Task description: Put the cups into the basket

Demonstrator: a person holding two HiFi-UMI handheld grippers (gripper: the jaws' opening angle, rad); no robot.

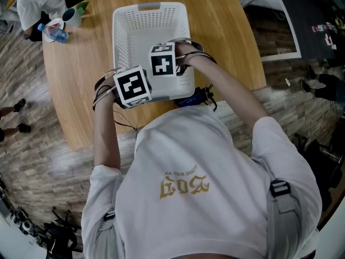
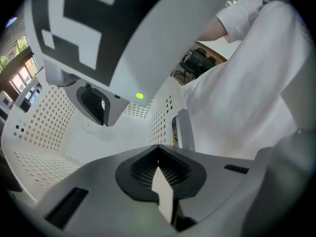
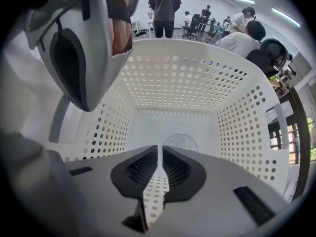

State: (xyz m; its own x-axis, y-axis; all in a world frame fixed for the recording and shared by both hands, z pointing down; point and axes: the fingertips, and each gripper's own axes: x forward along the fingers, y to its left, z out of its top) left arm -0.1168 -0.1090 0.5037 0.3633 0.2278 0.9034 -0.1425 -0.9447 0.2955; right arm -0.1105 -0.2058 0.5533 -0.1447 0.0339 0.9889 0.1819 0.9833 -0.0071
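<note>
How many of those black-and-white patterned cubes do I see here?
2. One cube rides the left gripper at the basket's near rim; the other cube rides the right gripper, just beside it. None looks hidden.

A round wooden surface (image 1: 226, 42) stands on a pale plank floor (image 1: 43, 144). A white-framed panel (image 1: 280, 28) lies on the floor beyond the surface's far right edge. A pair of dark shoes (image 1: 21, 127) is at the left. Farther back in the room, a person in dark clothes (image 3: 165, 6) stands, others sit near office chairs (image 3: 193, 23), and strip lights (image 3: 244, 0) glow overhead.
</note>
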